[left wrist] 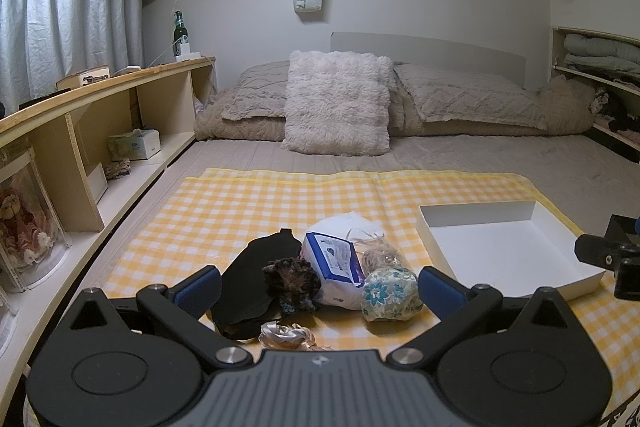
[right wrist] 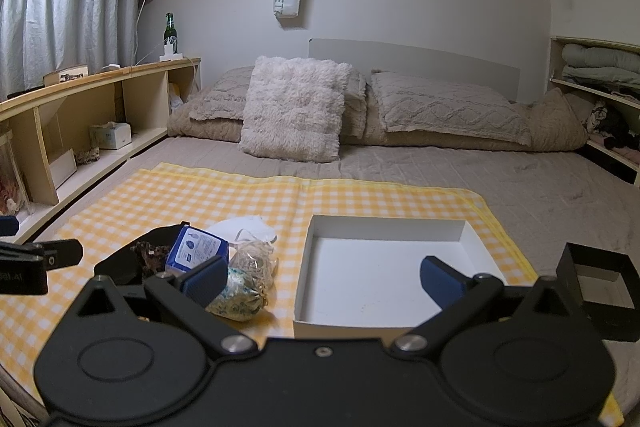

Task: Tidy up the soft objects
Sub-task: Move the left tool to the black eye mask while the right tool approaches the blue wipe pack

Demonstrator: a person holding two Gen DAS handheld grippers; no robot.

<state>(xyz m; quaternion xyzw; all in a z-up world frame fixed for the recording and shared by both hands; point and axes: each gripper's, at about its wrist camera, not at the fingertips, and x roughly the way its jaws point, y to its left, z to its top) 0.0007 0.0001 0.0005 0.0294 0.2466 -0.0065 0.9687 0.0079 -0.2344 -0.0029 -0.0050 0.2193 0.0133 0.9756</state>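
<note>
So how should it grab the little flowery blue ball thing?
Best guess: squeeze the floral pouch across its round middle, coming straight down with the left gripper, which is open. It is a soft lump at the pile's near edge, its top and front side bare; the tissue pack crowds its left, so set the fingers front to back.

Left gripper (left wrist: 320,287): black angular linkage arms, blue ribbed fingertip pads (left wrist: 202,285), silver pivot screws, round black discs either side, grey ribbed central body with small logo. Right gripper (right wrist: 322,279): same black linkages, blue pads (right wrist: 206,277), silver screws, black centre.
</note>
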